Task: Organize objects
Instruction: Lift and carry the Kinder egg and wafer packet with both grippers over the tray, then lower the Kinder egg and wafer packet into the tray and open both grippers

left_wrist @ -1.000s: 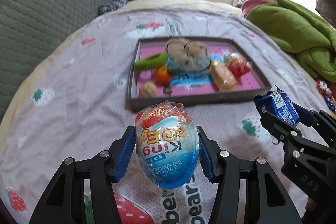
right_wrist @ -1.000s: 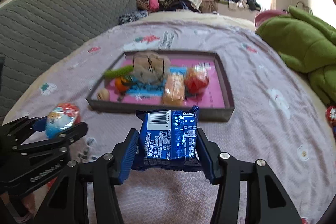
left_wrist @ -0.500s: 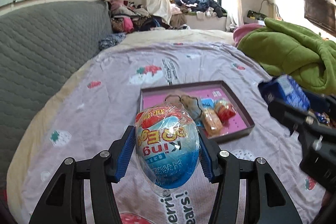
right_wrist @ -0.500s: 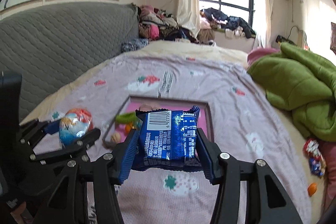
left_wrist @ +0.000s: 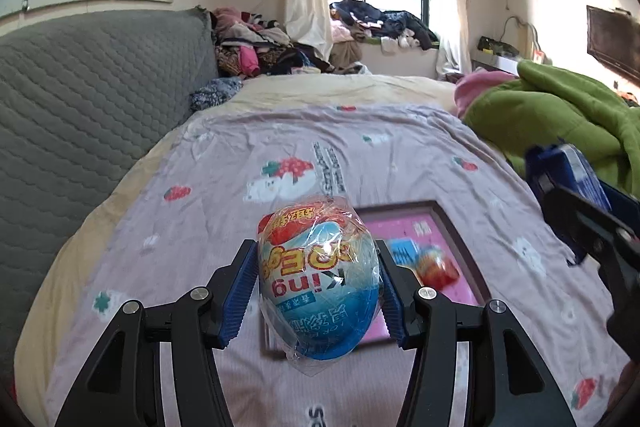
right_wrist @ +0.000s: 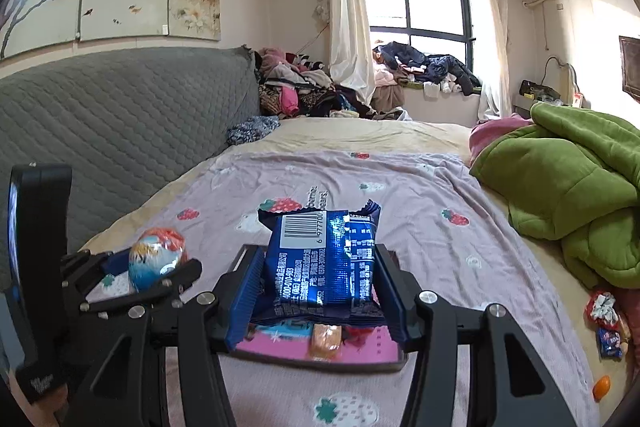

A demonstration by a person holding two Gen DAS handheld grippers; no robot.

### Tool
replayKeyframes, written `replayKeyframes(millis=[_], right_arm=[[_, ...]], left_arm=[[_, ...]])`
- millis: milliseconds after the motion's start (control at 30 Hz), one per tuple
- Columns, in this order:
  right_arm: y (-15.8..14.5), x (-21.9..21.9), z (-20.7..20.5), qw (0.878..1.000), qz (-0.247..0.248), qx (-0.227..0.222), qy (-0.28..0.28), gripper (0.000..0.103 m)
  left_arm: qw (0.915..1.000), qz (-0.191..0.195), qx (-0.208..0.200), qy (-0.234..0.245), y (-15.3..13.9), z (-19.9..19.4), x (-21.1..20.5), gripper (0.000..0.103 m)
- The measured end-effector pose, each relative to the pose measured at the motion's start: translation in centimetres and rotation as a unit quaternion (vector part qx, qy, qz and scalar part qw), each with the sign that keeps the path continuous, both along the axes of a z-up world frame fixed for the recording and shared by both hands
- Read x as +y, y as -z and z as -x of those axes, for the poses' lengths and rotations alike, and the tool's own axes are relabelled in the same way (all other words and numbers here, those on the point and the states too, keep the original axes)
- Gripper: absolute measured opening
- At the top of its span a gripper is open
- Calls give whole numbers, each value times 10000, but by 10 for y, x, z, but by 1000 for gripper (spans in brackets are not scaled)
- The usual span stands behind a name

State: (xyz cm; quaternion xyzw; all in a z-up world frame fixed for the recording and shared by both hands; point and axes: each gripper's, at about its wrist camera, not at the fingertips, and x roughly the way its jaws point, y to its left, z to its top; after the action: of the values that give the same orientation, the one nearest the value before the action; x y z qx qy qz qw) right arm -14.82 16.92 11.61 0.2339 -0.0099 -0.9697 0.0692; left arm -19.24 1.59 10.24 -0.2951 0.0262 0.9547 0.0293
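Two snacks are held above the bed (left_wrist: 400,147): a wrapped toy egg (left_wrist: 318,279) clamped in the left hand-held gripper (left_wrist: 318,291), a blue biscuit packet (right_wrist: 324,263) clamped in the right hand-held gripper (right_wrist: 320,287). At 6 o'clock below the packet lies the pink-lined tray (right_wrist: 280,345); the green blanket (right_wrist: 568,187) sits at 3 o'clock.

Behind the egg-shaped candy (left_wrist: 318,279) clamped in the left claw (left_wrist: 318,291), most of the tray (left_wrist: 460,239) is hidden. The blue snack packet (right_wrist: 326,263) in the right claw (right_wrist: 320,291) likewise covers that tray; its contents (right_wrist: 326,337) are blurred.
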Motion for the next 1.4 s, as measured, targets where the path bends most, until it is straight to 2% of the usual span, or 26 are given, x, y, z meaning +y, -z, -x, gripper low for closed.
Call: replayKeyframes(millis=[100,300,633,1000,1200,1400], right_arm=[[3,6,14,10000,-23,2,67,54],[18,14,47,9996,-160,-88,216,54],[58,-10,80,9987,-425,-275,21,54],[120,-14,109,9932,-624,-981,-1,54],[145,-21,116,9883,-723,-1339,-68,54],[164,-18,124,9838,-702,-1651,-35,54]], left_arm=[[9999,-104,-91,57,6,22,2,58],[9997,-65,-194,113,30,52,6,58],[9991,80,-427,0,74,85,1,58],[9945,447,-942,-48,138,108,18,58],[9927,423,-1125,-70,157,114,15,58],[9928,498,-1086,0,162,113,19,58]])
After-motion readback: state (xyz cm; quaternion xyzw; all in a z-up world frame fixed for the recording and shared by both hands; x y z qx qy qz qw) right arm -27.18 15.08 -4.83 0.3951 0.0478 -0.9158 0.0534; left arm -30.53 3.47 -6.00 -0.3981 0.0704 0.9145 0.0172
